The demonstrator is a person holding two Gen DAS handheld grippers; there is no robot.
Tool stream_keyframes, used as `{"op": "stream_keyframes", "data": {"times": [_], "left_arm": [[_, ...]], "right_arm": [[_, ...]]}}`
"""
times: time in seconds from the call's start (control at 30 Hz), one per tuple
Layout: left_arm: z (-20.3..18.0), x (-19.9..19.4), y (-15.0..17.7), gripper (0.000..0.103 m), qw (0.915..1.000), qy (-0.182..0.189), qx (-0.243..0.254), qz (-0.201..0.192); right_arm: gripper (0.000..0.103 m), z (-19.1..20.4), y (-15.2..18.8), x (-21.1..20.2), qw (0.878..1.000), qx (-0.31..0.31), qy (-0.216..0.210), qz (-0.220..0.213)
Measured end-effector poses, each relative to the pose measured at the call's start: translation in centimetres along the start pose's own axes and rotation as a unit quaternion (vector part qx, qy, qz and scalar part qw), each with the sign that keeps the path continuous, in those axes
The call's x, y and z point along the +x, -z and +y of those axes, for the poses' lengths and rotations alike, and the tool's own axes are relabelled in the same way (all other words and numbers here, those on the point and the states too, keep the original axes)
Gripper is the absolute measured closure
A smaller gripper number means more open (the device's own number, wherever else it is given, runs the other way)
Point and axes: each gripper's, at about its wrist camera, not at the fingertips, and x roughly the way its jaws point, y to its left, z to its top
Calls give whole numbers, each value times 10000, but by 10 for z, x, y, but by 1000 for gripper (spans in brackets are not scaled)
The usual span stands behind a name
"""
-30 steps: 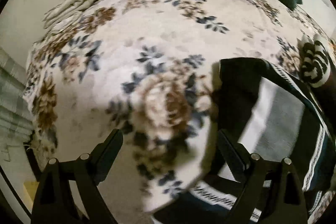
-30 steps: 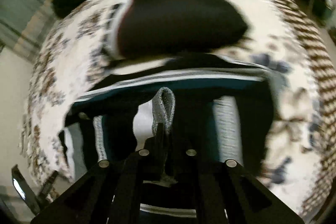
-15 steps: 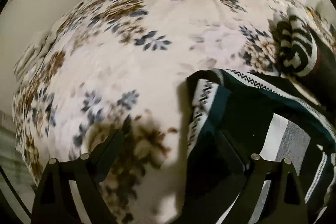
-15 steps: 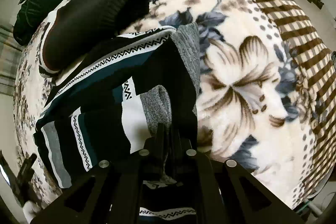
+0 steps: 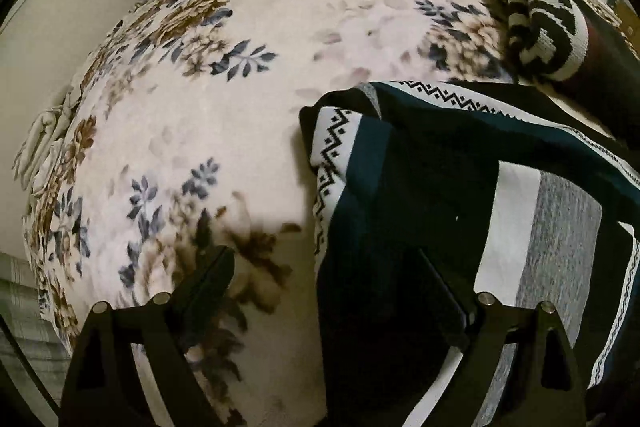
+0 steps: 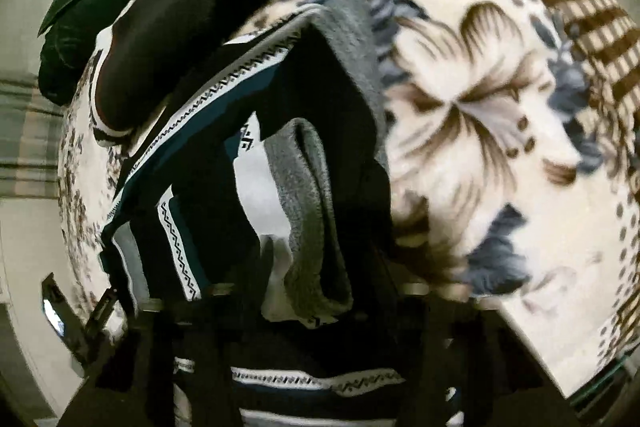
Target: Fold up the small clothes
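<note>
The striped sweater [image 5: 448,163] lies on the flowered blanket [image 5: 240,107] that covers the bed, dark with teal, white and grey bands and zigzag trim. In the left wrist view it fills the lower right, its folded corner pointing toward the middle of the blanket. In the right wrist view it [image 6: 208,211] is rumpled, and a grey ribbed edge loops up just ahead of the camera.

The right gripper [image 6: 308,311] has its tongs together, clamped on the sweater; the cloth hangs over them and blur hides most of the fingers, so the exact spot of the pinch is hard to make out. The left gripper [image 5: 340,287] has its tongs wide apart and holds nothing. Its left finger [image 5: 208,279] is over bare blanket and its right finger [image 5: 444,295] is over the dark cloth at the sweater's edge; whether either touches the surface cannot be told.

Beyond the sweater lies a folded black knit [image 6: 172,39] with a white patterned hem, which shows in the left wrist view as a black-and-white roll [image 5: 540,15] cut off at the right edge. Farther back a dark green cushion [image 6: 92,27] rests at the blanket's far end. No containers show. The right wrist view is smeared along the bottom, and a shiny object at its lower left is too small to name.
</note>
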Motion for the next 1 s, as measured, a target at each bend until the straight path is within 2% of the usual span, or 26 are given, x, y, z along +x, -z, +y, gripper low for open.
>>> {"op": "stream_keyframes", "data": {"times": [0.13, 0.27, 0.47, 0.6, 0.9, 0.93, 1.0], "left_arm": [[10, -11, 3, 11, 9997, -16, -157, -163], [15, -9, 1, 11, 9995, 11, -298, -127], [7, 22, -7, 11, 9997, -181, -129, 97], [12, 45, -8, 5, 9993, -86, -146, 324], [14, 36, -8, 4, 9993, 43, -70, 359], [15, 32, -10, 5, 9993, 88, -94, 354], [16, 16, -8, 5, 9994, 242, -90, 237]], "right_arm": [[97, 14, 7, -17, 9980, -347, 356, -396], [97, 3, 6, -37, 9963, -240, 522, -637], [97, -20, -3, -15, 9983, -170, 534, -182], [97, -25, -6, -3, 9980, -161, 594, -139], [96, -31, -5, 20, 9972, -163, 725, 55], [92, -31, -6, 20, 9972, -150, 721, 101], [72, -30, -9, 19, 9970, -104, 732, 227]]}}
